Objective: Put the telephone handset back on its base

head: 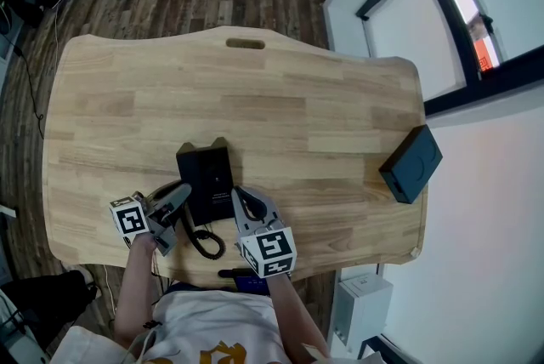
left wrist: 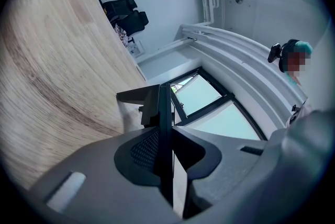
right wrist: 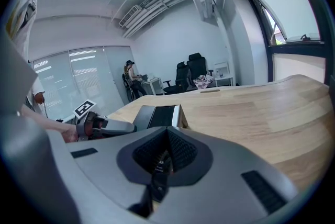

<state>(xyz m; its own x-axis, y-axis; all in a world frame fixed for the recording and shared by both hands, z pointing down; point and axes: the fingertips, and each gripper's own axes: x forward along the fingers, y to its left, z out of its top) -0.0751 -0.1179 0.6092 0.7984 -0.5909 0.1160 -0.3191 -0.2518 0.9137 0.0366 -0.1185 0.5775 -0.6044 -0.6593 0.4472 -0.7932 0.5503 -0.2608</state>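
Person, lower centre of the head view.
- White top (head: 212, 327) with gold print (head: 223, 352) at the bottom edge.
- Teal cap (left wrist: 300, 48) and black head-mounted camera (left wrist: 275, 53), right edge of the left gripper view.
- Left tongs (head: 182, 196): grey moulded body, left cube (head: 129, 218) with black-and-white square markers, pale rectangular inset (left wrist: 65, 191).
- Right tongs (head: 240, 197): same grey body, right cube (head: 269, 252) marked alike, dark slot (right wrist: 261, 191).
- Both tongs: dark, mesh-textured recess at the jaws.

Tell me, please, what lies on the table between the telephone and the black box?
Nothing: the head view shows bare tabletop between the telephone and the black box.
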